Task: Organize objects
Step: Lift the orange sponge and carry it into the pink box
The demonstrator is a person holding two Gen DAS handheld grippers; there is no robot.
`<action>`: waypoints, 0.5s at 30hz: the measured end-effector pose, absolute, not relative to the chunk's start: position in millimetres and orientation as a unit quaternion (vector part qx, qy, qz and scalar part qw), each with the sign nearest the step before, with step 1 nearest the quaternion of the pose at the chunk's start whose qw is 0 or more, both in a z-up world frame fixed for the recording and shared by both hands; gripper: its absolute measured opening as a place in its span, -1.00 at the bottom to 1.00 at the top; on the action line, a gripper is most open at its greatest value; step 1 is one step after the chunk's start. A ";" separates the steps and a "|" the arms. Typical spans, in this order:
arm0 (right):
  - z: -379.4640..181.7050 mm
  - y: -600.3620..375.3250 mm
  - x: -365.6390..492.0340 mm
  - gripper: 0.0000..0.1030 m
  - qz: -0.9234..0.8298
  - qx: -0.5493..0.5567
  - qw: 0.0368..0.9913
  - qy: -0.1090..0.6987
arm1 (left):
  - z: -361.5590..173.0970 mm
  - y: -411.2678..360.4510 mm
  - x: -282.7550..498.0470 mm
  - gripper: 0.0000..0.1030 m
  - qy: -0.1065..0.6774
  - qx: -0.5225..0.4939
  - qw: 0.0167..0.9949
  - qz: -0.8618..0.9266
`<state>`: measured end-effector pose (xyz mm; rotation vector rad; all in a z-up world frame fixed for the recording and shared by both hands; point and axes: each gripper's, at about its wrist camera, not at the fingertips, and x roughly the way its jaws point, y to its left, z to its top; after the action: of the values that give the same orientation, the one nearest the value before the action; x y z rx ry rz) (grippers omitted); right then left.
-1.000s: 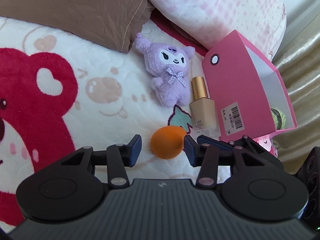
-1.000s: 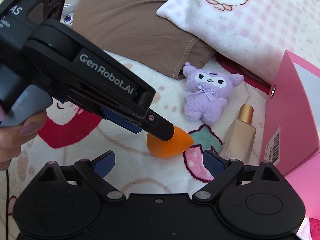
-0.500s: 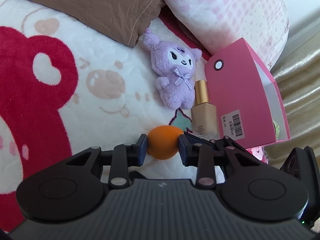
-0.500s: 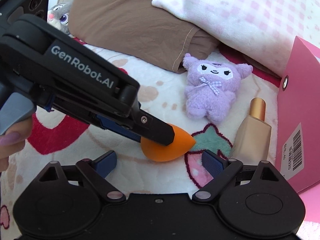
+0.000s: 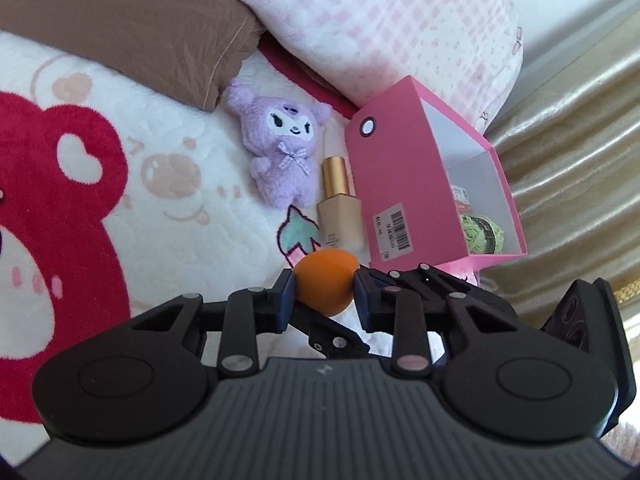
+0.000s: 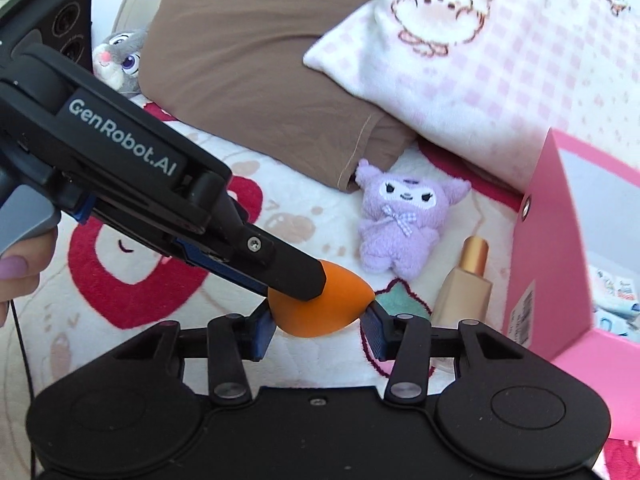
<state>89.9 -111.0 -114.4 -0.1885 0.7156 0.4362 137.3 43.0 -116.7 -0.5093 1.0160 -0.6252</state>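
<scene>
An orange egg-shaped makeup sponge hangs just above the white bear-print blanket. My left gripper is closing, and its blue pads press on the sponge's sides. In the right wrist view it reaches in from the left, a person's hand on its trigger. My right gripper is closing too, with its pads touching the sponge's round end and its tip. A purple plush and a beige foundation bottle lie beyond it. An open pink box stands to the right.
Inside the pink box lie a green ball of yarn and some packets. A brown pillow and a pink-checked blanket rise at the back. A grey bunny plush sits far left, and a gold curtain hangs on the right.
My left gripper closed onto the sponge. Then my right gripper went from wide open to closed around it. Both grippers and the sponge rose a little off the blanket.
</scene>
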 end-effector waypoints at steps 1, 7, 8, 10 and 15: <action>-109.9 -111.2 85.2 0.00 0.209 -0.091 0.910 0.346 | -110.8 41.0 133.0 -0.44 0.470 -0.230 0.800 -0.293; -87.4 -124.4 72.7 0.00 0.197 -0.093 0.913 0.344 | -80.6 20.6 110.5 -0.41 0.457 -0.187 0.811 -0.313; -83.0 -128.0 68.8 0.00 0.196 -0.092 0.914 0.344 | -77.5 17.3 108.1 -0.41 0.457 -0.182 0.811 -0.317; -75.4 -136.3 63.3 0.00 0.198 -0.088 0.912 0.348 | -70.6 11.1 103.1 -0.41 0.459 -0.182 0.806 -0.325; -55.7 -161.6 52.1 0.00 0.199 -0.072 0.916 0.339 | -47.5 -10.8 93.8 -0.41 0.453 -0.169 0.808 -0.338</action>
<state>52.1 -161.6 -55.7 -0.1489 0.6983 0.4105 93.8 -10.8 -47.5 -0.3605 0.9685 -0.7230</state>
